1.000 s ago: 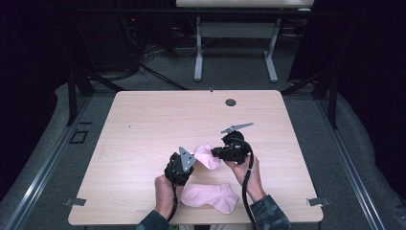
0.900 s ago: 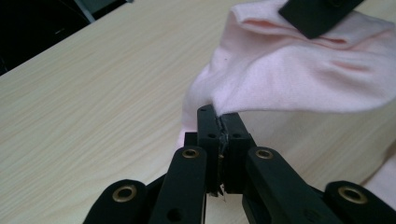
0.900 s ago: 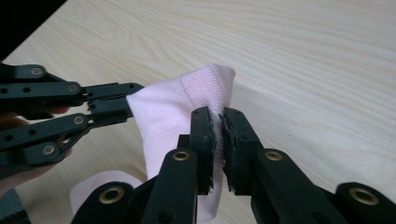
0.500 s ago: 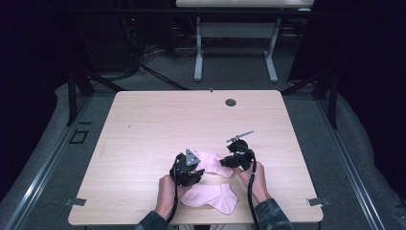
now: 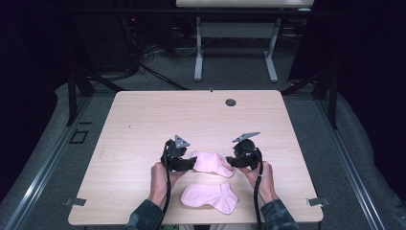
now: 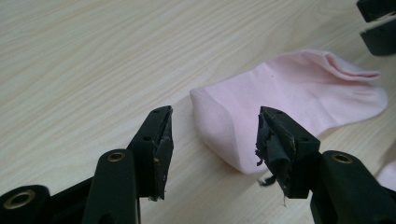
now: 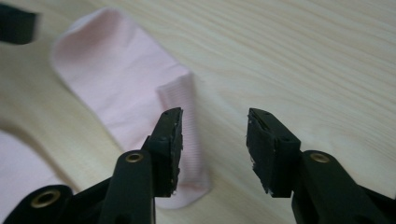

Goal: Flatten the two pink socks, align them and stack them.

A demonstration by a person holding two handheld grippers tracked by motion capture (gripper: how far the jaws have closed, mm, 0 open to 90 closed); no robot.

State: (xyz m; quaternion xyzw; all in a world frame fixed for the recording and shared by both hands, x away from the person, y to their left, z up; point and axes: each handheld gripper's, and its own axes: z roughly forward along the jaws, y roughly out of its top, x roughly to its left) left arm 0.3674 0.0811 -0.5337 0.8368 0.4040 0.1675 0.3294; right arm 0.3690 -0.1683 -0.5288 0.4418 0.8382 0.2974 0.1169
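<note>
Pink sock point(image 5: 211, 163) lies flat on bench point(image 5: 143, 124) btwn both hand-held grippers. Left hand-held gripper point(image 6: 212, 135) at its toe end, jaws apart, nothing held. Right hand-held gripper point(image 7: 214, 133) at cuff end, jaws apart too. 2nd pink sock point(image 5: 210, 197) nearer the person.

Light wooden table point(image 5: 143, 124) with a small dark round grommet point(image 5: 231, 102) near its far edge. Two pink socks flat on top: upper sock point(image 5: 210, 162), lower sock point(image 5: 210, 197) near the front edge.
</note>
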